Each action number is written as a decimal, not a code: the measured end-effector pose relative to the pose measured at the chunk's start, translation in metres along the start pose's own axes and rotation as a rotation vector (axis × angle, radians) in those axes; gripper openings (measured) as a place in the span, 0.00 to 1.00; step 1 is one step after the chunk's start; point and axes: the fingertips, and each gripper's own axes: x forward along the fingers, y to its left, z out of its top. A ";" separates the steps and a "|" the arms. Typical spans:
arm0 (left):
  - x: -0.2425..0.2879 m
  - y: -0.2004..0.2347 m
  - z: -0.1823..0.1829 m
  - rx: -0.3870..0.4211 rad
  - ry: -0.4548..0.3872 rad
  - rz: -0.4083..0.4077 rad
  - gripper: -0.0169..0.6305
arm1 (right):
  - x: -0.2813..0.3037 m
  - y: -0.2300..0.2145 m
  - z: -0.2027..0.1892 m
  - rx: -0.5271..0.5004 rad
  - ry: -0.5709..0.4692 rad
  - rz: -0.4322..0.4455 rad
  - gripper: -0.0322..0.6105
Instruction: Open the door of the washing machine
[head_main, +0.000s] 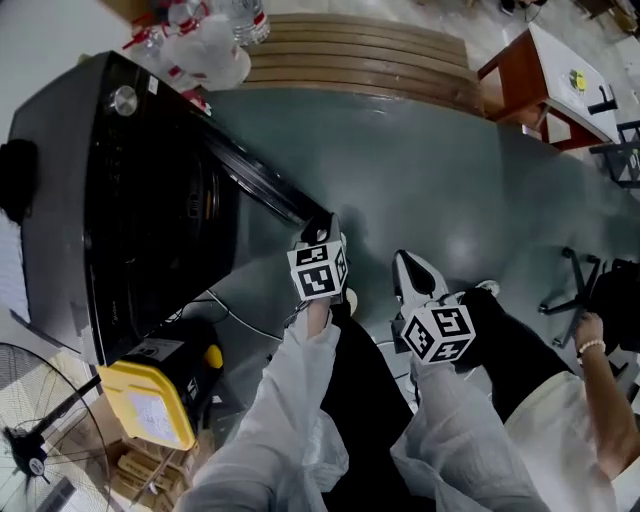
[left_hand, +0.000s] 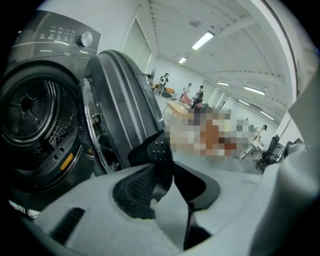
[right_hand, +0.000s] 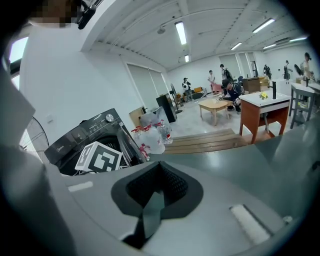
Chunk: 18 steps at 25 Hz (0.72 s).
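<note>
Head view puts the dark grey washing machine (head_main: 150, 200) at the left edge of the floor (head_main: 420, 170), its door (head_main: 262, 182) swung wide out over the floor. The left claw (head_main: 323, 230) sits at the door's free edge. In the left gripper view its jaws stand only narrowly apart with nothing pressed between them, and the door's rim runs just behind the left jaw's tip. The right claw (head_main: 405, 265) hangs near it, out over bare floor, clear of the door. The right gripper view shows its jaws together and empty.

The floor is glossy grey-green and open ahead of both claws. A curved wooden platform (head_main: 360, 55) bounds its far edge. Water bottles (head_main: 205, 40) cluster at the machine's far corner. A yellow-lidded box (head_main: 150, 405) and a fan (head_main: 30, 420) crowd its near side. A white-topped table (head_main: 540, 80) stands at the far right, and a chair base (head_main: 580, 285) and another person's hand (head_main: 590, 335) are at the right.

Only the left gripper view looks into the steel drum (left_hand: 35, 115) and at the control knob (left_hand: 86, 39). Only the right gripper view shows the long white room with ceiling strip lights, a low wooden table (right_hand: 215, 106) and people beyond it.
</note>
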 end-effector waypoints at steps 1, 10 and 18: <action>0.006 -0.004 0.004 -0.001 -0.005 -0.001 0.22 | 0.002 -0.004 0.003 0.000 -0.001 -0.004 0.06; 0.055 -0.040 0.043 -0.050 -0.034 0.020 0.20 | 0.028 -0.039 0.044 -0.009 -0.003 -0.041 0.06; 0.094 -0.060 0.079 -0.040 -0.022 0.008 0.17 | 0.055 -0.059 0.078 0.007 -0.008 -0.051 0.06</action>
